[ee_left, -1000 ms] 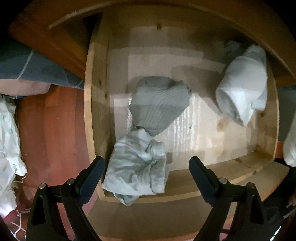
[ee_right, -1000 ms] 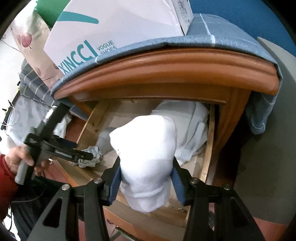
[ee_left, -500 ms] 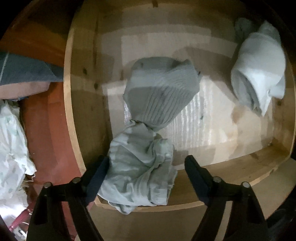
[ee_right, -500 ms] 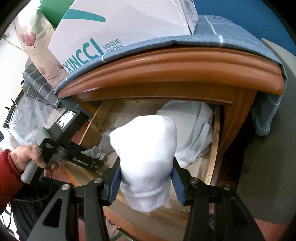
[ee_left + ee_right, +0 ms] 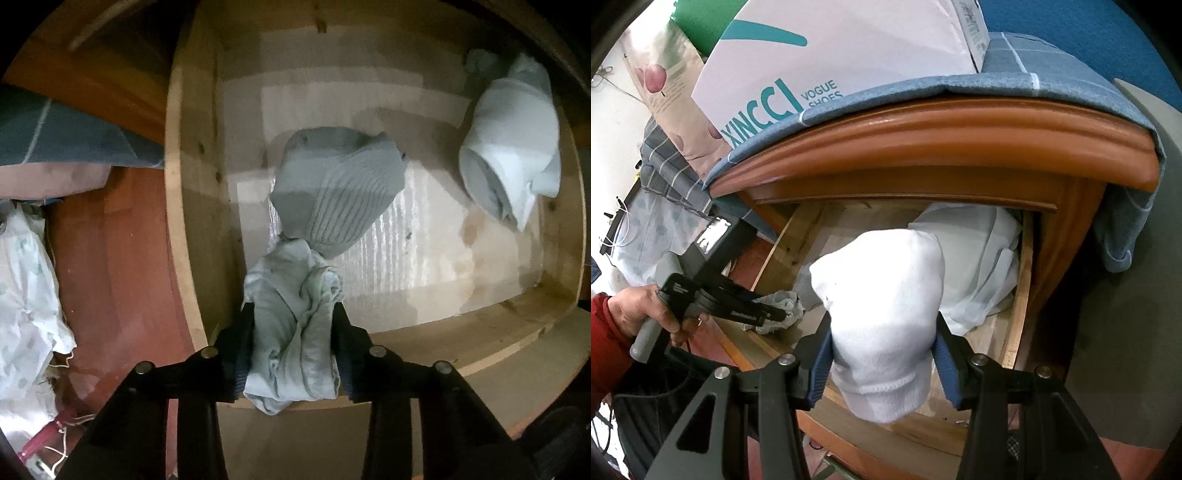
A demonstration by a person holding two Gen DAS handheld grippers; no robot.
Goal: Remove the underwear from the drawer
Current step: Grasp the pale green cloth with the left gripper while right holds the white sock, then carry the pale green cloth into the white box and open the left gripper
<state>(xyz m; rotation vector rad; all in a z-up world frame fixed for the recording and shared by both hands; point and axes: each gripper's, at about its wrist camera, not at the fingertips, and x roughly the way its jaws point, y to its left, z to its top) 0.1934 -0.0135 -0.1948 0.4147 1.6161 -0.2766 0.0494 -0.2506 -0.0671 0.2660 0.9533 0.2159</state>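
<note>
The open wooden drawer (image 5: 192, 221) holds a crumpled pale green underwear (image 5: 295, 325) at its front left, a grey ribbed piece (image 5: 340, 188) behind it, and a white rolled piece (image 5: 509, 158) at the right. My left gripper (image 5: 293, 325) is shut on the pale green underwear at the drawer's front edge; it also shows in the right wrist view (image 5: 775, 314). My right gripper (image 5: 882, 339) is shut on a white rolled garment (image 5: 882, 314), held above the drawer (image 5: 1019, 295).
A white bundle (image 5: 975, 266) lies in the drawer's right side. A blue cloth (image 5: 1015, 77) and a white shoe box (image 5: 831, 55) top the wooden cabinet (image 5: 942, 136). Red floor (image 5: 110, 277) and patterned fabric (image 5: 26, 295) lie left of the drawer.
My left gripper moved down onto the pale green underwear and closed on it. My right gripper kept its hold on the white garment, almost still.
</note>
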